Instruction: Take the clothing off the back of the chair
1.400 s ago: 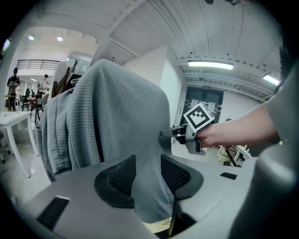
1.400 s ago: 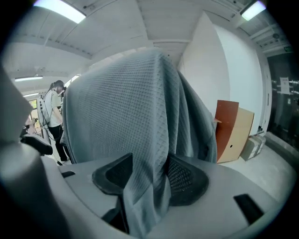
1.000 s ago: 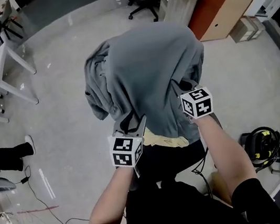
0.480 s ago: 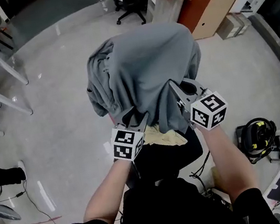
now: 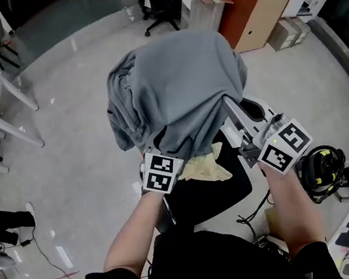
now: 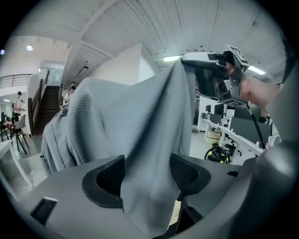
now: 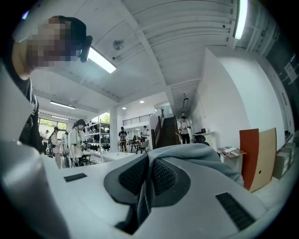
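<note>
Removal is barely begun: the right gripper [image 7: 148, 176] pinches the grey garment [image 5: 179, 88] still draped over the chair [image 5: 204, 189], while the left gripper [image 6: 147, 173] has just been opening its jaws, cloth loose between them

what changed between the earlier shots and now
The right gripper, shut on the hem of the grey garment, has risen and swung out to the right in the head view, pulling that edge up off the chair. The jaws of the left gripper have just been opening; cloth hangs between them unpinched. The rest of the garment stays draped over the chair back, and the left gripper stays by the hem.
</note>
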Demonstrator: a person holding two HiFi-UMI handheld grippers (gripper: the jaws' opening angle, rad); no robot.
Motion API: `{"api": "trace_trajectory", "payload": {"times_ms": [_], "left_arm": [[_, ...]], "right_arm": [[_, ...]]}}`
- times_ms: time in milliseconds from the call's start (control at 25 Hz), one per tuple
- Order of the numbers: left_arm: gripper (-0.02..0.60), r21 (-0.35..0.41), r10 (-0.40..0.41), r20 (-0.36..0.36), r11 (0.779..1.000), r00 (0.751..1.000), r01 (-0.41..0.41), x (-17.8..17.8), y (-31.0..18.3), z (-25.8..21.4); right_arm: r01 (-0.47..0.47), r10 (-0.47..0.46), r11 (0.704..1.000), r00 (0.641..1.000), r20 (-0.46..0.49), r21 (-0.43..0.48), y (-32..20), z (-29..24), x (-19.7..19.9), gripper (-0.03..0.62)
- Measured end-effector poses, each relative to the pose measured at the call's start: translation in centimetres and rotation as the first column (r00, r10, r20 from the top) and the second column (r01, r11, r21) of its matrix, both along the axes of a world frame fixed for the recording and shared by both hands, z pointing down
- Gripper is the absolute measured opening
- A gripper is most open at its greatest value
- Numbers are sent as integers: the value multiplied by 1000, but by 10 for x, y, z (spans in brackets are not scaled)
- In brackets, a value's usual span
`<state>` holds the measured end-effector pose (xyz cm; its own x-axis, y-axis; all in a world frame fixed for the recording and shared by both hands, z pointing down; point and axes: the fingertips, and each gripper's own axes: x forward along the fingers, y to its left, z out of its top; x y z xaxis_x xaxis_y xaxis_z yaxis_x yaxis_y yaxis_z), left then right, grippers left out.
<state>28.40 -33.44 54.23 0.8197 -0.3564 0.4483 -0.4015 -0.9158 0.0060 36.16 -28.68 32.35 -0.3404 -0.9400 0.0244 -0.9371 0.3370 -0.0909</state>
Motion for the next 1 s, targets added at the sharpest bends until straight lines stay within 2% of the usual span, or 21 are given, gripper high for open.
{"api": "trace_trajectory", "payload": {"times_ms": [240, 440, 600, 720, 760, 840, 880, 1000], "left_arm": [[318, 114, -44, -16, 992, 999, 46, 4, 4, -31], [341, 211, -106, -29, 971, 994, 110, -5, 8, -59], [339, 226, -68, -11, 972, 998, 68, -5, 20, -65], [329, 221, -47, -21, 974, 999, 50, -7, 34, -67], [280, 222, -38, -35, 974, 999, 45, -9, 41, -69], [94, 228, -36, -72, 972, 997, 51, -15, 53, -78], [42, 230, -44, -91, 971, 995, 64, -19, 58, -83], [15, 235, -66, -131, 967, 989, 96, -30, 72, -99]], "right_arm": [[101, -102, 988, 995, 7, 118, 58, -38, -28, 20], [136, -150, 975, 987, 65, 175, 101, -54, -42, 20], [152, -169, 973, 982, 85, 174, 131, -49, -50, 20], [131, -150, 979, 981, 120, 153, 150, -35, -48, 20], [122, -140, 982, 982, 128, 143, 157, -30, -47, 20], [106, -123, 987, 983, 138, 123, 170, -20, -46, 20], [101, -117, 988, 983, 141, 116, 177, -16, -46, 20], [97, -117, 988, 979, 169, 117, 198, -13, -50, 20]]}}
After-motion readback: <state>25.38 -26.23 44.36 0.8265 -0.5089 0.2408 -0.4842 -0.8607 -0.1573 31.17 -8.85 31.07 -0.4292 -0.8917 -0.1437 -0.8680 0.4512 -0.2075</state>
